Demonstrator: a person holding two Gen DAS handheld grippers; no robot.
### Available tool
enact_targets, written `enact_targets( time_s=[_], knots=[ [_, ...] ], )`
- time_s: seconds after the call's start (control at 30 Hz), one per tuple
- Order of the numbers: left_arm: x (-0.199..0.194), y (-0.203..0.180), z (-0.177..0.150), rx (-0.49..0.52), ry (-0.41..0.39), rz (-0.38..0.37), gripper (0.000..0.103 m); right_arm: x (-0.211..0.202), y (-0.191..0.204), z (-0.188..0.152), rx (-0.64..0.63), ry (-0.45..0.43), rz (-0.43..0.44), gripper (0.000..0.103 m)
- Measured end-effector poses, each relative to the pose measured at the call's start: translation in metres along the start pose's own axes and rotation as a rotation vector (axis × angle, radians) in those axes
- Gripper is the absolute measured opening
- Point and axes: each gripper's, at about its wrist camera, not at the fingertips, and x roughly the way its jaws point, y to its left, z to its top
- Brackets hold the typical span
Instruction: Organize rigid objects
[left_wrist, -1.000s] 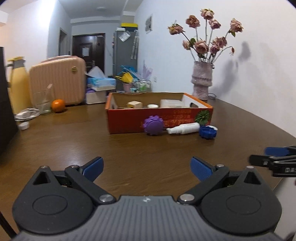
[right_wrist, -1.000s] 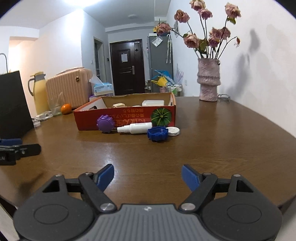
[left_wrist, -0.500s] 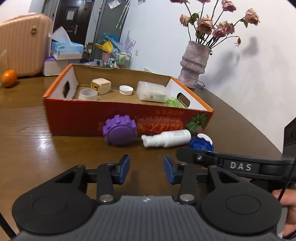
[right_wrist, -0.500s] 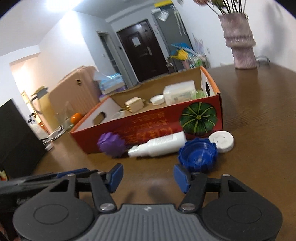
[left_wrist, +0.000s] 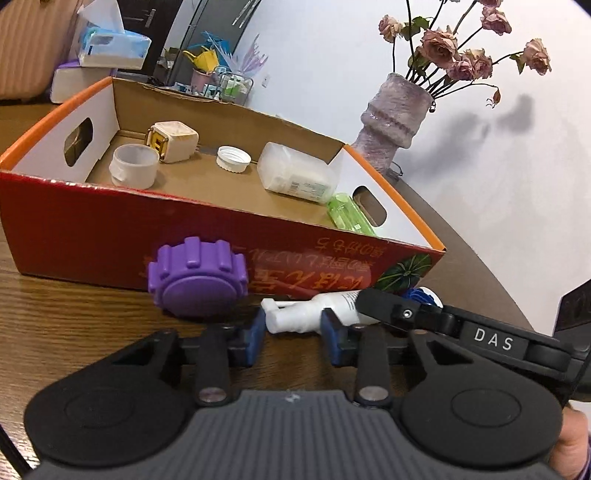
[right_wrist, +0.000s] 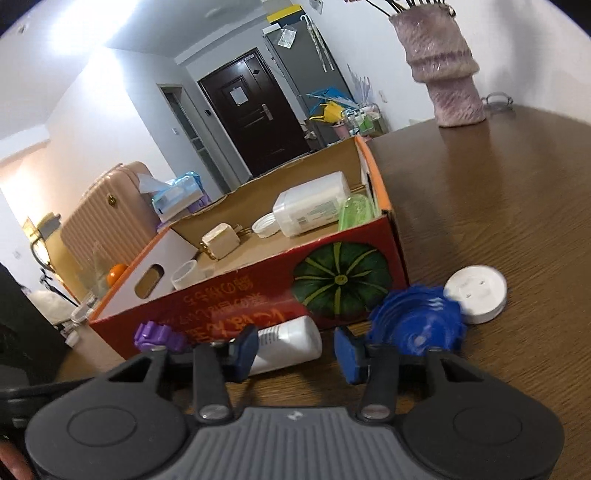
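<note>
- On the brown wooden table (right_wrist: 498, 184), just in front of the red cardboard box (left_wrist: 92, 229), lies the white plastic spray bottle (left_wrist: 314, 312). It is on its side, nozzle toward 9 o'clock in the left wrist view.
- The left gripper (left_wrist: 292, 332) is closing with the bottle's neck between its blue pads. The pads look to be meeting it on both sides.
- The right gripper (right_wrist: 297, 350) is also closing. The bottle's base shows in its gap beside the 9 o'clock pad, with bare table up to the other pad, so it has no grip yet.
- The ribbed purple plastic cap (left_wrist: 197, 284) sits at 10 o'clock of the left pads. The ribbed blue plastic cap (right_wrist: 417, 321) is at 2 o'clock of the right pads, touching the flat white round lid (right_wrist: 476, 293).
- The step in hand appears to be picking up the bottle for the box.
- To do it well, I would:
  - Squeeze across the round body squarely, since a smooth cylinder can roll or pivot out.
  - Keep the two tools from fouling each other.
  - Lift clear of the near wall before carrying toward 12 o'clock.
  - Set it down in the bare floor between the items already in the box.
</note>
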Motion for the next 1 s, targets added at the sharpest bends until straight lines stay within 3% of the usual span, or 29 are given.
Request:
enact_targets(
  time_s=[0.2, 0.3, 0.53, 0.77, 1.0],
  knots=[
    [-0.002, 0.001, -0.003, -0.016, -0.011, 0.000, 0.031, -0.001, 0.001, -0.002, -0.006, -0.001, 0.008, 0.041],
    [-0.013, -0.007, -0.010, -0.001, -0.016, 0.023, 0.030, -0.011, 0.007, -0.006, -0.020, -0.003, -0.011, 0.035],
    [-0.067, -0.020, -0.049, -0.006, -0.041, 0.017, 0.030, -0.057, 0.023, -0.039, -0.018, -0.001, -0.005, 0.026],
    [-0.119, -0.031, -0.082, 0.014, -0.059, 0.031, 0.030, -0.100, 0.052, -0.074, -0.062, 0.000, -0.007, 0.024],
    [-0.160, -0.035, -0.096, 0.000, -0.120, 0.004, 0.030, -0.136, 0.080, -0.086, -0.115, -0.042, 0.001, 0.024]
  ],
)
